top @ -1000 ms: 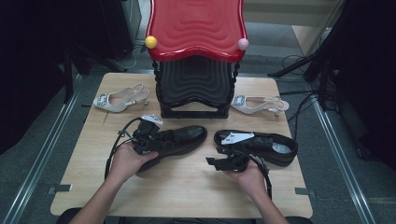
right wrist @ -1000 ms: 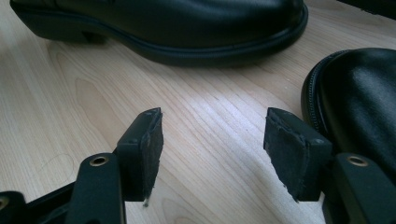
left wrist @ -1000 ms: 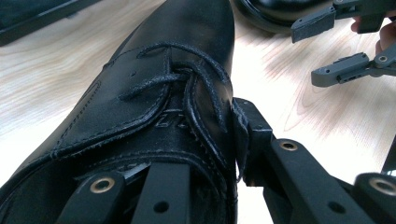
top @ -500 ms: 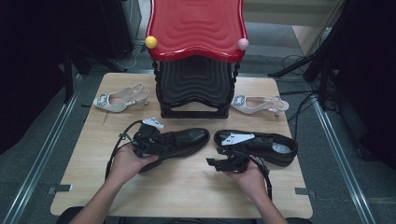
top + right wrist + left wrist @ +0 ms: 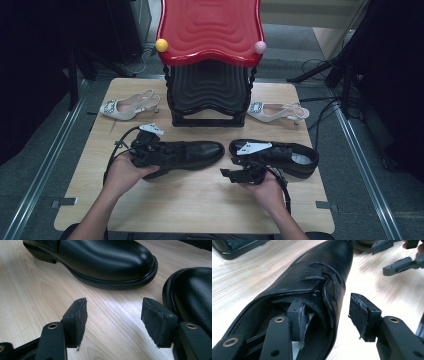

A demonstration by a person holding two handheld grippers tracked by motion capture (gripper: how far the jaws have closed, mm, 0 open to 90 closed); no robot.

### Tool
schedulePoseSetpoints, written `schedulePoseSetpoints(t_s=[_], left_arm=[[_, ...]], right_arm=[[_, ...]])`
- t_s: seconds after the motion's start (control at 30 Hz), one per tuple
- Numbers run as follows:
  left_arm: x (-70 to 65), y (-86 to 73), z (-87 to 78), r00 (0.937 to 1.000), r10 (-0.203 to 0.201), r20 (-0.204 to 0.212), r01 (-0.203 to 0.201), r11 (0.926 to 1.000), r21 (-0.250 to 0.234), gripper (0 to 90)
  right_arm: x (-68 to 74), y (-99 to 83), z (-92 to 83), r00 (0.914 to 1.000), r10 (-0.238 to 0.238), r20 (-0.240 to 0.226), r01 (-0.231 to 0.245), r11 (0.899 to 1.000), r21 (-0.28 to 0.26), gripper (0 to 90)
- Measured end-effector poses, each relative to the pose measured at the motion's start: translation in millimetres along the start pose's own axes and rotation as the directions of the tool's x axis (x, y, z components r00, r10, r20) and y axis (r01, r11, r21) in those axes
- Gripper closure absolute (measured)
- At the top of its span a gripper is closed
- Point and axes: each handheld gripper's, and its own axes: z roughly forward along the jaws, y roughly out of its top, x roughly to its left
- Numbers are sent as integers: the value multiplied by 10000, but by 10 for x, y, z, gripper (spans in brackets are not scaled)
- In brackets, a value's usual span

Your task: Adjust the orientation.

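Standing on grey floor [image 5: 60, 70]: wooden table [image 5: 200, 200], red stool [image 5: 210, 30] behind, perhaps dark curtains [image 5: 30, 60] flanking.

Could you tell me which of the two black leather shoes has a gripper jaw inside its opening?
The left black leather lace-up shoe: the left gripper straddles its side wall.

The left tongs [image 5: 325, 315] have just been opening: 1 jaw sits inside the left black shoe [image 5: 187, 151], the other outside its side wall, and the pads no longer press the leather between them. That shoe has shifted slightly, toe swinging toward the right black shoe [image 5: 285, 157].
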Motion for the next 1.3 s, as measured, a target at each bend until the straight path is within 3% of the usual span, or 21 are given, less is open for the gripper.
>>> schedulePoseSetpoints(t_s=[0.3, 0.4, 0.7, 0.87, 0.97, 1.07, 1.3], left_arm=[[22, -48, -240, 9989, -5, -468, -11, 9994, -356, 465], [26, -67, -296, 9987, -14, -511, -5, 9993, -379, 458], [70, -165, -444, 9957, -340, -863, 291, 9979, -574, 444], [107, -231, -550, 9931, -596, -1007, 519, 9957, -765, 441], [137, -280, -613, 9905, -845, -1086, 748, 9931, -903, 440], [155, -325, -666, 9875, -1044, -1179, 920, 9901, -1060, 439], [179, -435, -755, 9795, -1392, -1456, 1212, 9846, -1259, 438]], right_arm=[[24, 42, 56, 9999, -147, -76, 148, 9999, 21, 386], [36, 58, 83, 9995, -208, -247, 208, 9998, -21, 432], [81, 109, 170, 9989, -410, -231, 405, 9989, -231, 717], [118, 154, 277, 9994, -156, -312, 157, 9999, 34, 890], [149, 179, 357, 9991, -127, -413, 138, 9996, 258, 900], [190, 225, 439, 9988, -458, -161, 464, 9981, 394, 900], [129, 281, 502, 9989, -454, -110, 458, 9982, 377, 900]])
